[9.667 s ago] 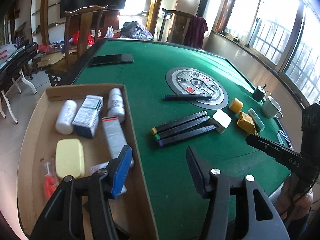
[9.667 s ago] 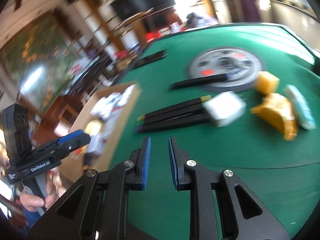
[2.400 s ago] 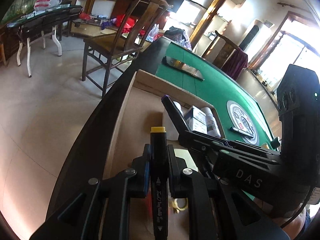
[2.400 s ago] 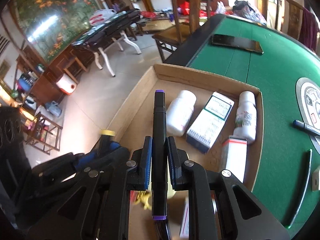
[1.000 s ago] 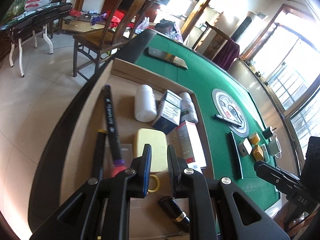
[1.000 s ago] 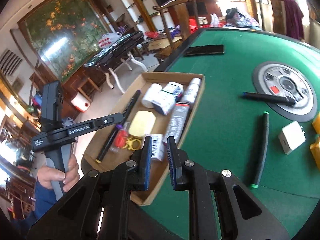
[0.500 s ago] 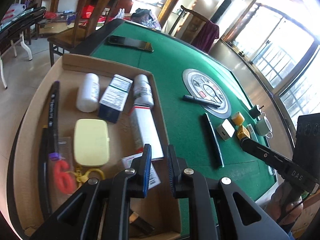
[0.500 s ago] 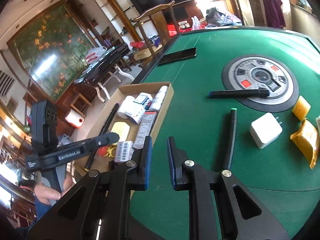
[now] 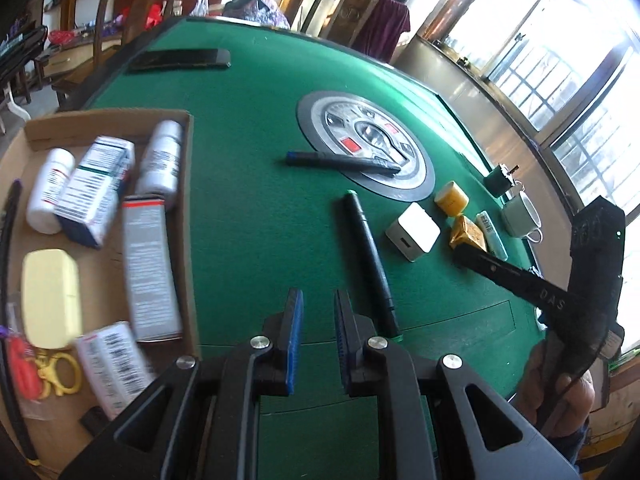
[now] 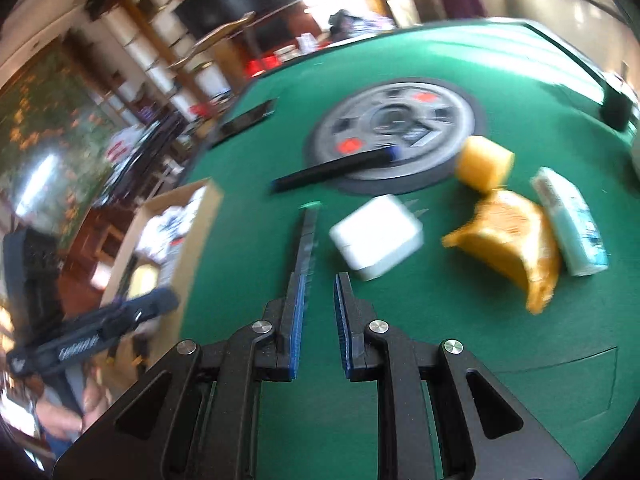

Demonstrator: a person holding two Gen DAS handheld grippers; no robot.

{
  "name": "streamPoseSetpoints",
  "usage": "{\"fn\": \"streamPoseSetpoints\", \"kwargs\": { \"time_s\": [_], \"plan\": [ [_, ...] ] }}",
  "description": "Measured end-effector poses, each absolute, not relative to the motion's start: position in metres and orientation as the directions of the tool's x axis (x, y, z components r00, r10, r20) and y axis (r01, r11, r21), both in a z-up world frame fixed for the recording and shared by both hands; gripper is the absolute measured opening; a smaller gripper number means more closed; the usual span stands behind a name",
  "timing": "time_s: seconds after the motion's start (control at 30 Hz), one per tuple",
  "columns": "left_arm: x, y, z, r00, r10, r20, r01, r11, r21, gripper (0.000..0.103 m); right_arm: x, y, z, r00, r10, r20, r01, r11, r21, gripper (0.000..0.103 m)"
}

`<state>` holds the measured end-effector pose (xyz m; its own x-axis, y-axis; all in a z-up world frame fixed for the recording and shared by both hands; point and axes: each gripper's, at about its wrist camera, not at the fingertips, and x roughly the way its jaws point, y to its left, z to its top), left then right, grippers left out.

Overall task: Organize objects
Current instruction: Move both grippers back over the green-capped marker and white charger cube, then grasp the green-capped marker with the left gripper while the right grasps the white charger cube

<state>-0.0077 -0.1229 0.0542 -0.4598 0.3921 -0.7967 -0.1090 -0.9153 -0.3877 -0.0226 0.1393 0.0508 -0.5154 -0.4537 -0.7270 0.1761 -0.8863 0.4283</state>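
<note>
Green felt table (image 9: 248, 208) fills both views. Left gripper (image 9: 318, 332) and right gripper (image 10: 319, 316) hover above it, jaws nearly pressed together, pinching nothing. At nine o'clock, a cardboard box (image 9: 188, 184) holds bottles, cartons and markers. Green-capped marker (image 9: 370, 264) lies on felt at center.

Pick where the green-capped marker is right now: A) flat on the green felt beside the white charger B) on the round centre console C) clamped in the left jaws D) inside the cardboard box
A: the green-capped marker lies flat on the felt just left of the white charger, outside the cardboard box; nothing is between either gripper's jaws.
</note>
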Motion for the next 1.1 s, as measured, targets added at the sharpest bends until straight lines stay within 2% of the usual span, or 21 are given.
{"fn": "streamPoseSetpoints", "kwargs": {
  "time_s": [0.07, 0.1, 0.2, 0.27, 0.33, 0.43, 0.53, 0.63, 0.67, 0.77, 0.83, 1.1],
  "plan": [
    [-0.015, -0.112, 0.049, -0.436, 0.401, -0.806, -0.103, -0.912, -0.398, 0.015, -0.032, 0.154, 0.046, -0.521, -0.463, -0.717, 0.131, -0.873, 0.469, 0.016],
    [-0.018, -0.105, 0.046, -0.427, 0.397, -0.812, -0.102, -0.914, -0.394, 0.015, -0.034, 0.160, 0.045, -0.526, -0.471, -0.708, 0.107, -0.863, 0.494, 0.022],
    [-0.028, -0.085, 0.040, -0.404, 0.382, -0.831, -0.107, -0.922, -0.372, 0.019, -0.040, 0.172, 0.041, -0.545, -0.471, -0.694, 0.059, -0.847, 0.529, 0.052],
    [-0.033, -0.074, 0.035, -0.396, 0.373, -0.839, -0.110, -0.927, -0.360, 0.035, -0.044, 0.175, 0.039, -0.551, -0.452, -0.702, 0.041, -0.854, 0.519, 0.053],
    [-0.038, -0.062, 0.029, -0.388, 0.365, -0.846, -0.109, -0.930, -0.351, 0.045, -0.051, 0.178, 0.036, -0.538, -0.471, -0.699, 0.038, -0.842, 0.538, 0.053],
    [-0.045, -0.046, 0.022, -0.385, 0.343, -0.857, -0.114, -0.939, -0.324, 0.046, -0.065, 0.171, 0.036, -0.524, -0.480, -0.703, 0.075, -0.849, 0.524, 0.054],
    [-0.048, -0.027, 0.020, -0.431, 0.232, -0.872, -0.122, -0.972, -0.198, 0.047, -0.082, 0.160, 0.032, -0.499, -0.462, -0.733, 0.102, -0.871, 0.480, 0.054],
    [-0.047, -0.018, 0.018, -0.479, 0.179, -0.860, -0.142, -0.982, -0.125, 0.044, -0.090, 0.153, 0.025, -0.498, -0.463, -0.733, 0.133, -0.876, 0.464, 0.054],
    [-0.044, -0.018, 0.017, -0.499, 0.163, -0.851, -0.142, -0.984, -0.105, 0.033, -0.090, 0.152, 0.024, -0.500, -0.471, -0.727, 0.155, -0.874, 0.460, 0.054],
    [-0.040, -0.028, 0.017, -0.520, 0.159, -0.839, -0.127, -0.986, -0.108, 0.017, -0.087, 0.147, 0.025, -0.486, -0.485, -0.727, 0.212, -0.872, 0.440, 0.054],
    [-0.036, -0.043, 0.017, -0.508, 0.184, -0.841, -0.101, -0.983, -0.154, 0.015, -0.084, 0.145, 0.027, -0.489, -0.473, -0.733, 0.240, -0.881, 0.409, 0.054],
    [-0.020, -0.069, 0.016, -0.524, 0.158, -0.837, -0.047, -0.987, -0.157, 0.015, -0.082, 0.131, 0.024, -0.496, -0.399, -0.771, 0.267, -0.915, 0.302, 0.054]
  ]
}}
